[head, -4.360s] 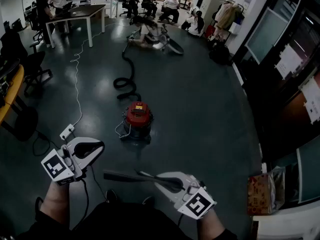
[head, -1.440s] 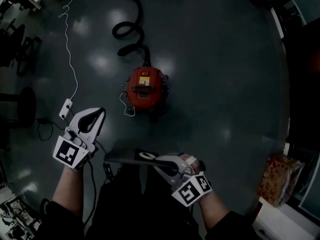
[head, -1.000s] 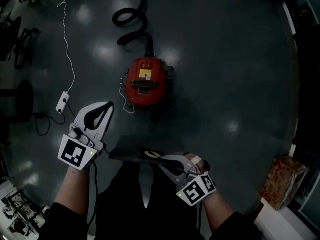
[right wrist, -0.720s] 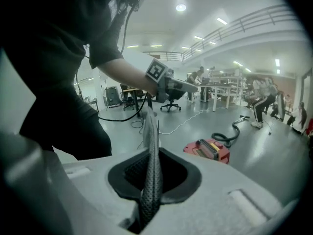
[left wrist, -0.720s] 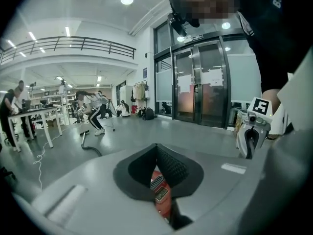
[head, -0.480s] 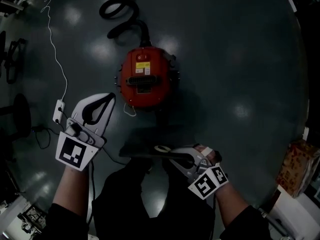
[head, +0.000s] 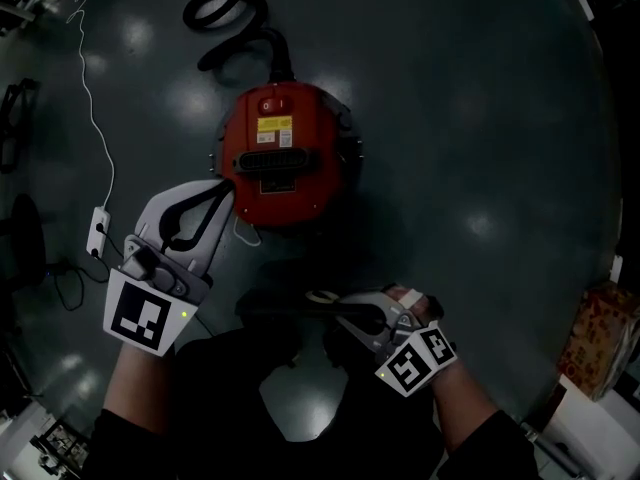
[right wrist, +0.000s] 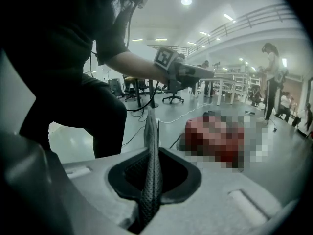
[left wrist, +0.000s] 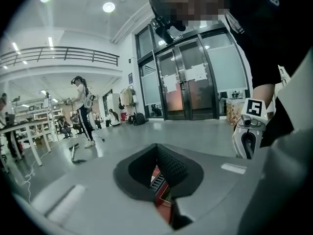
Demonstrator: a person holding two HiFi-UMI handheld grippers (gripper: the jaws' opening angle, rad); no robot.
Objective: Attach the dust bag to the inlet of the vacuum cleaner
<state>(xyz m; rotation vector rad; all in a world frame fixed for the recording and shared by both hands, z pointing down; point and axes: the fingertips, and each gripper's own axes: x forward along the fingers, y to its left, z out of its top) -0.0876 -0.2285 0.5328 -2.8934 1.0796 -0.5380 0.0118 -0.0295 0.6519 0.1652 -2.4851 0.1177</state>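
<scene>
The red vacuum cleaner (head: 285, 158) stands on the dark floor just ahead of both grippers, its black hose (head: 225, 8) coiling away at the top. My left gripper (head: 218, 196) is shut and empty, its tip beside the cleaner's left edge; in the left gripper view a strip of the red cleaner (left wrist: 159, 187) shows between the fingers. My right gripper (head: 335, 303) is shut on the dust bag (head: 280, 308), a flat dark sheet that sticks out to the left, level, below the cleaner. In the right gripper view the dust bag (right wrist: 150, 170) stands edge-on between the jaws.
A white power strip (head: 97, 230) with a thin white cable (head: 88, 88) lies on the floor at left. A printed box (head: 592, 340) sits at the right edge. My dark trouser legs fill the bottom of the head view. People (left wrist: 80, 111) stand far off.
Both grippers have sunk toward the floor and closer to the vacuum cleaner, which now looks larger and nearer. The dust bag stays in the right gripper.
</scene>
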